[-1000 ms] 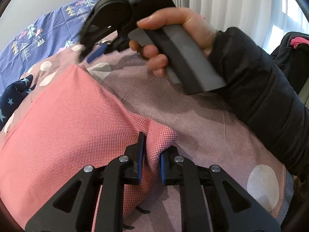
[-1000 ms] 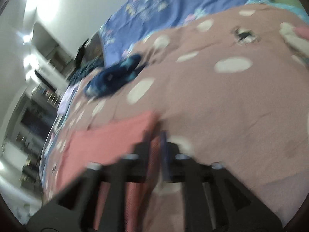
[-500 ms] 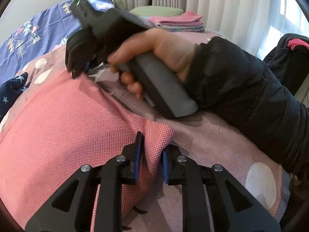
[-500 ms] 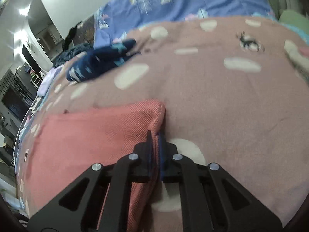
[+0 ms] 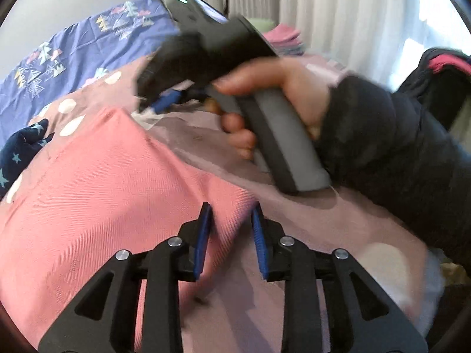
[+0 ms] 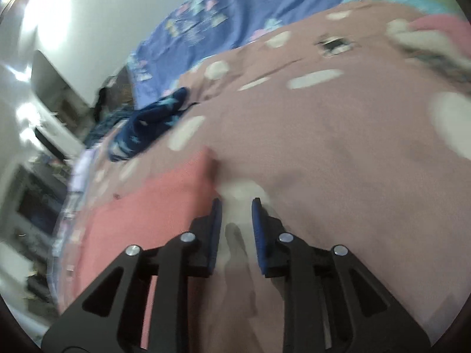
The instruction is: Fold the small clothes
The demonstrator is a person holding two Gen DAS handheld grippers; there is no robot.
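A pink knit garment (image 5: 97, 200) lies flat on the mauve dotted bedspread (image 5: 338, 235). My left gripper (image 5: 231, 214) is open, its blue pads on either side of the garment's near right corner without pinching it. In the right wrist view the same garment (image 6: 159, 206) lies to the left. My right gripper (image 6: 235, 209) is open and empty just right of the garment's far corner, above the bedspread (image 6: 338, 153). The right gripper also shows in the left wrist view (image 5: 164, 100), held in a hand.
A navy star-print garment (image 5: 20, 150) lies at the left, also in the right wrist view (image 6: 147, 123). A blue patterned sheet (image 5: 73, 58) covers the far side. Folded clothes (image 5: 282, 35) are stacked by the curtains. Furniture (image 6: 35, 147) stands beyond the bed's left edge.
Both grippers have opened and let go of the pink garment's corners. The right gripper has lifted off its corner and shifted right; the garment now lies flat.
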